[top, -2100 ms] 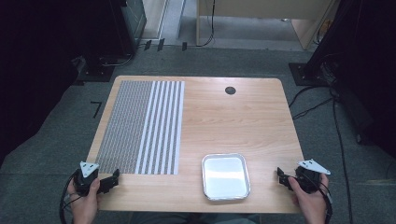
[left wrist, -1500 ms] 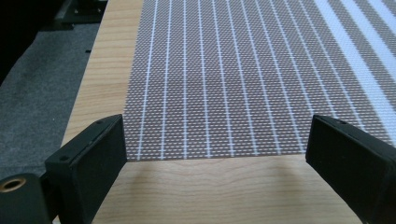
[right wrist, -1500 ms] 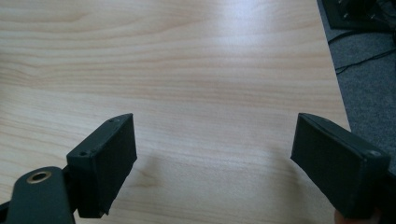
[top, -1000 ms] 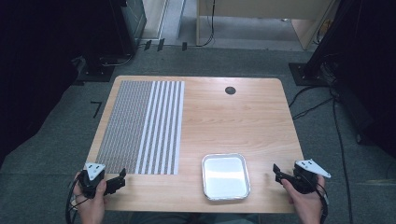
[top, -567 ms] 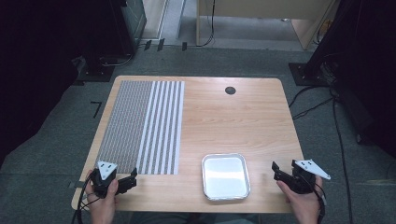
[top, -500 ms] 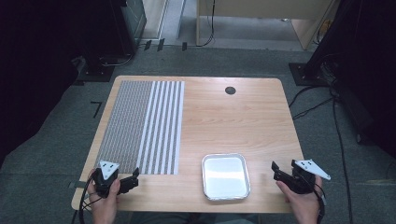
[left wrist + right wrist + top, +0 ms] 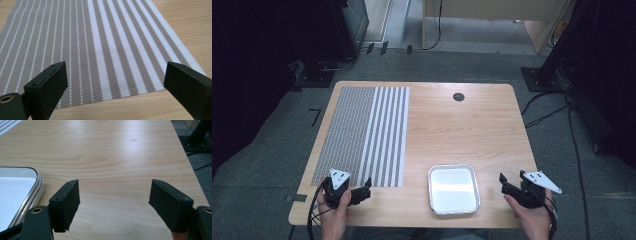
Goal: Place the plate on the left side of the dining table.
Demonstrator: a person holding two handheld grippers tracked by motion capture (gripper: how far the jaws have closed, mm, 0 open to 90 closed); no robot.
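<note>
A grey-and-white striped placemat (image 7: 362,132) lies flat on the left half of the wooden table (image 7: 472,130). My left gripper (image 7: 366,189) hovers at its near edge, open, with nothing between the jaws. In the left gripper view the jaws (image 7: 115,72) frame the placemat's (image 7: 100,37) near edge. An empty metal tray (image 7: 453,167) sits near the front, right of centre. My right gripper (image 7: 504,183) stays at the front right corner, to the right of the tray. It is open, and its jaws have just been closing a little with only bare wood (image 7: 120,170) between them. The tray's rim (image 7: 37,192) shows at the left of that view.
A round black cable hole (image 7: 458,96) is set in the table's far side. Dark furniture and cables (image 7: 562,110) lie on the carpet around the table. Bare wood stretches between the placemat and the right edge.
My left hand has slid right along the front edge, to the placemat's near right part. The right hand has hardly moved.
</note>
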